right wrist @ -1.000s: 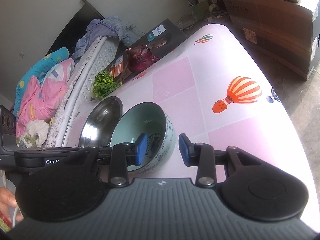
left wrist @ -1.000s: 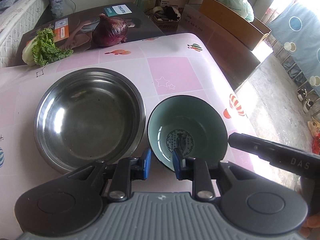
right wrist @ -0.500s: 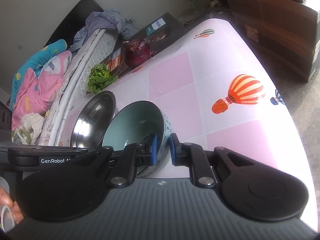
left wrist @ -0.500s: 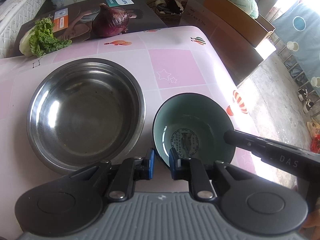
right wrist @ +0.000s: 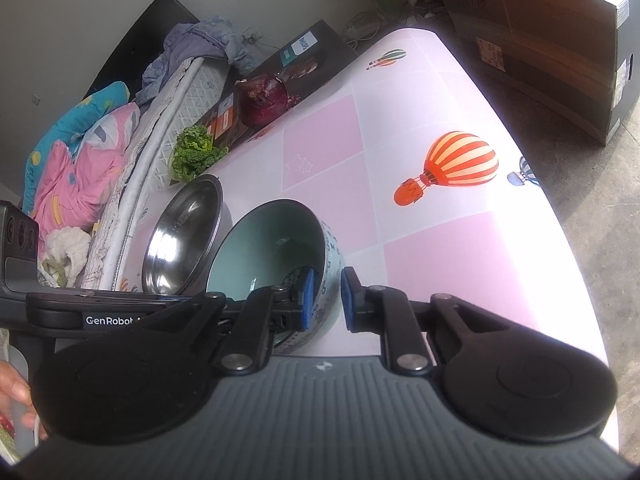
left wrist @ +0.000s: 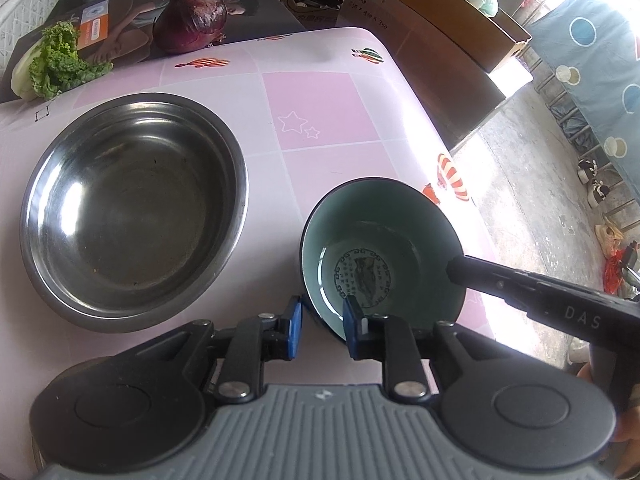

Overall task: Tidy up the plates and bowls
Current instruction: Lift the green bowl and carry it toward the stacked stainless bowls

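- The table (left wrist: 320, 92) has a pink and white checked cloth with hot-air balloon prints (right wrist: 452, 164) and small stars.
- Behind the far edge of the table lies a dark Philips box (left wrist: 224, 4), with a red cabbage (left wrist: 190, 20) and a green leafy vegetable (left wrist: 60, 62) on it.
- To the right of the table stand large brown cardboard boxes (right wrist: 560, 52), and the floor (left wrist: 532, 184) there is grey concrete in strong daylight.
- To the left of the table there is a white mattress (right wrist: 160, 136) with pink and blue bedding (right wrist: 76, 152) and a grey cloth.
- Beyond the mattress the wall (right wrist: 80, 12) is plain and pale.
- Far right of the table hangs a blue fabric with circles (left wrist: 600, 52).
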Available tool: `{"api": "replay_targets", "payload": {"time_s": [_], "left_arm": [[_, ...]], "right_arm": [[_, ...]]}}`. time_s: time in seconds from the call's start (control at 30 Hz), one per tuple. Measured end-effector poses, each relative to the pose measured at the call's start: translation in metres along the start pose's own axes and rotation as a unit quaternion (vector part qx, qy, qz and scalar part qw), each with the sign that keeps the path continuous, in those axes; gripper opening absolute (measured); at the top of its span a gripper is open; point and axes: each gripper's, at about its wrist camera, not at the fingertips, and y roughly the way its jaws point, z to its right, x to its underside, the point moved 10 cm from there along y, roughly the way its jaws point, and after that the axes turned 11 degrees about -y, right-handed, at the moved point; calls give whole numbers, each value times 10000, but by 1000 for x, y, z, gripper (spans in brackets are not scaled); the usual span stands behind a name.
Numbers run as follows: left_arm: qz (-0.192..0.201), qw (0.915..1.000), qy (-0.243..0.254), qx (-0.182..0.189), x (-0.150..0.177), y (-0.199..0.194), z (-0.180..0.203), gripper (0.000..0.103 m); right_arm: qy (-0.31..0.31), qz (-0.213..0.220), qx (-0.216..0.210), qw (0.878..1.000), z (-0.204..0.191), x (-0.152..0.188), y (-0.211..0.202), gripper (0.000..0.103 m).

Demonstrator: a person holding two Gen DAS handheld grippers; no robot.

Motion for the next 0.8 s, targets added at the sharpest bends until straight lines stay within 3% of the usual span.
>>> {"api": "replay_targets", "payload": {"time_s": [0.8], "left_arm": [[-199, 9995, 219, -131, -3, 20, 1, 18]], "right_arm": [[302, -277, -65, 9991, 6, 2, 33, 22]]}}
